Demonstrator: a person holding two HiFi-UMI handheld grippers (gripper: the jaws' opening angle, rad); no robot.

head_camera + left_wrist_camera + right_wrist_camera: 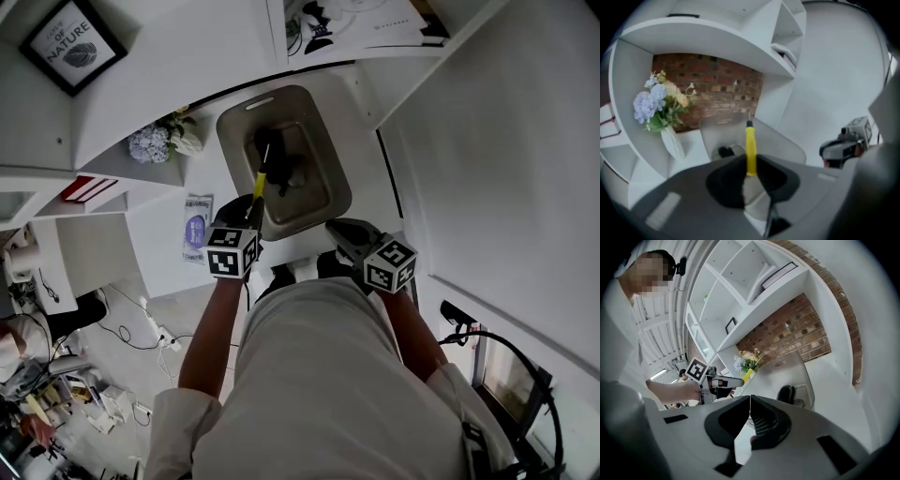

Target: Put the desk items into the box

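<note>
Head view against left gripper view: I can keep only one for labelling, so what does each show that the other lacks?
Only the head view: the black-framed leaf print, the purple-printed plastic packet on the white desk, and black cables on the floor.
Only the left gripper view: the red brick wall.
Both: the grey plastic box, the yellow-handled screwdriver clamped in the left gripper, the pale blue flower bunch and the right gripper.

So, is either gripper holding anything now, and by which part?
The left gripper holds a yellow-handled screwdriver by the handle's rear end, tip pointing away. The right gripper is shut and empty.
</note>
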